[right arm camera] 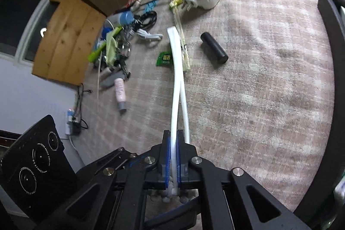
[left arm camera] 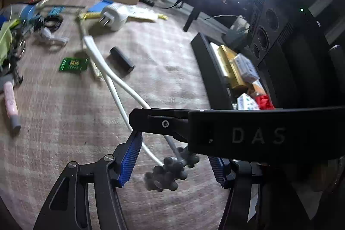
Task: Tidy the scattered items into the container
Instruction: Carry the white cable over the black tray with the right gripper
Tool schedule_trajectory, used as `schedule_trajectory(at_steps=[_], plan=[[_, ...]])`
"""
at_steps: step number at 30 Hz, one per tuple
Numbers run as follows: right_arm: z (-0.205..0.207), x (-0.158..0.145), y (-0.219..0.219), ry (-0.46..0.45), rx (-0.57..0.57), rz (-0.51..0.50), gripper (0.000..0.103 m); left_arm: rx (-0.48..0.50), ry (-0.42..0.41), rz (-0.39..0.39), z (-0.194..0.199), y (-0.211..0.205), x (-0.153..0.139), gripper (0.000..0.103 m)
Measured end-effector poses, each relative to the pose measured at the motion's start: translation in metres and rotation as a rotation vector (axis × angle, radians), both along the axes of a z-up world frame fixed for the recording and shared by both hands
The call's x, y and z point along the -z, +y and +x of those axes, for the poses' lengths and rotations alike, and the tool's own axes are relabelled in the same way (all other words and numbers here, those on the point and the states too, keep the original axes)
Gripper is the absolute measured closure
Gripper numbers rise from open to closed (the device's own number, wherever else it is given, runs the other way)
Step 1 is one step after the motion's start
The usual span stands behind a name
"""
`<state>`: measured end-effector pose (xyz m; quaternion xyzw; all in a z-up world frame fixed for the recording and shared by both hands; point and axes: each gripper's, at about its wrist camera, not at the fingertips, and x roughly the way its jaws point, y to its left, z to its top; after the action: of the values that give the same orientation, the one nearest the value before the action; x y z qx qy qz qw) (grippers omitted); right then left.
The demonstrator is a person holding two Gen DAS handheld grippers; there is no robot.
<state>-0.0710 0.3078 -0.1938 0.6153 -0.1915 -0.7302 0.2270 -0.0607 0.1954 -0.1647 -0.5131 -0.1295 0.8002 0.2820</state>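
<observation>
Left wrist view: the pinkish woven carpet takes up most of the floor, and on its right side lies the black container, holding gold-coloured boxes, white cartons and a red packet packed side by side. A long white two-armed massager stretches across the carpet, its grey knobbly balls hanging between the blue pads of the left gripper, whose jaws stand wide apart and touch nothing. The right gripper is clamped on one white arm of the massager near the ball end. Farther off lie a white plug adapter, a black cylinder, a pink tube and a small green packet, all apart from the container.
</observation>
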Motion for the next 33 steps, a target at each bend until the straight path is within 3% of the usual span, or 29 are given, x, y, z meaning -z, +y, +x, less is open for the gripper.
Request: schedule_trajectory(at_steps=[9,17,26,33], plan=[[0.020,-0.053,0.037,0.115,0.065,-0.086,0.099,0.078,0.134,0.014,0.015,0.034,-0.052,0.046],[0.041,-0.099,0.087,0.236,0.167,-0.119,0.099,0.205,0.248,0.011,0.025,0.100,-0.097,0.047],[0.073,-0.125,0.189,0.309,0.336,-0.100,0.099,0.380,0.298,0.032,0.039,0.212,-0.113,0.048],[0.101,-0.123,0.275,0.310,0.473,-0.063,0.099,0.518,0.279,0.064,0.051,0.303,-0.104,0.048]])
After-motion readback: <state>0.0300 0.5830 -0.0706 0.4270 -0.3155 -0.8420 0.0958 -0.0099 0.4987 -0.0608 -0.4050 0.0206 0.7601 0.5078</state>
